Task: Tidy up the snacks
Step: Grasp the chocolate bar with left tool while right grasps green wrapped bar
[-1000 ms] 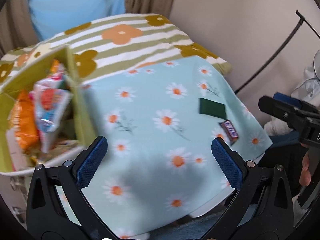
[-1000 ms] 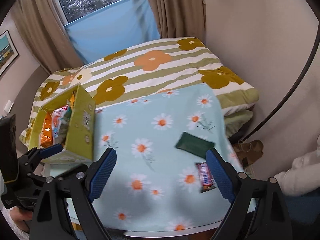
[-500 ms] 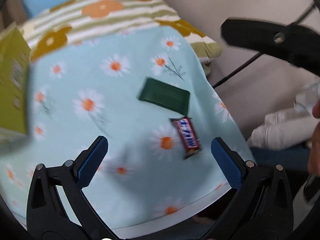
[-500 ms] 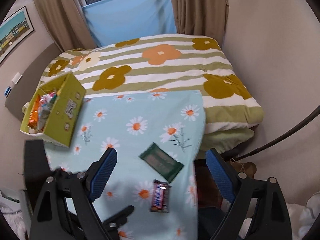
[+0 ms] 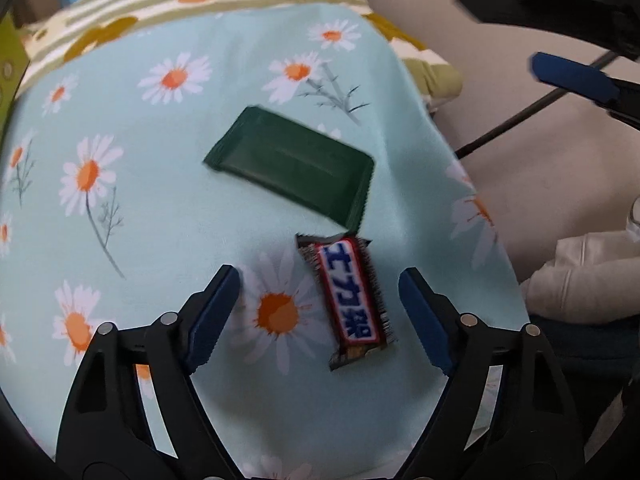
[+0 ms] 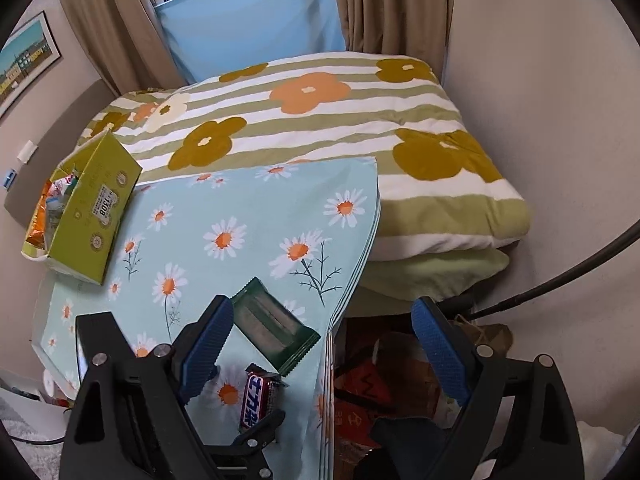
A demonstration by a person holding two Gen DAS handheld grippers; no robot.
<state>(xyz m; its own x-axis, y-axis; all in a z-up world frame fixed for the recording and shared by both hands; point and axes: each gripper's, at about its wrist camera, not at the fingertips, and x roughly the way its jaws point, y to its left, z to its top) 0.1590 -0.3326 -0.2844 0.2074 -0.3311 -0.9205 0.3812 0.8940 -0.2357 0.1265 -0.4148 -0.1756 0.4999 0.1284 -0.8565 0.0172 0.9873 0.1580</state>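
A brown candy bar [image 5: 348, 300] with a blue and white label lies on the daisy tablecloth [image 5: 160, 220]. My left gripper [image 5: 320, 304] hangs low over it, one finger on each side. Its jaws are closing, and the pads stand clear of the wrapper. Just beyond lies a dark green flat packet [image 5: 292, 168]. In the right wrist view my right gripper [image 6: 324, 348] stands open over the table's right edge, with nothing between its fingers. Its left finger is beside the green packet [image 6: 272, 324], and the candy bar [image 6: 256, 400] lies below it. A yellow-green box [image 6: 96, 216] holding snack bags sits at the far left.
A striped flower quilt [image 6: 320, 120] lies behind the tablecloth. The table edge [image 6: 340, 312] drops to a floor strewn with bags [image 6: 368, 384]. A wall and a black cable [image 6: 560, 280] are on the right. Part of the left gripper's frame [image 6: 100, 344] shows at lower left.
My left gripper swung right from the box and sank over the candy bar, its jaws narrowing. My right gripper dropped toward the green packet and the table's right edge.
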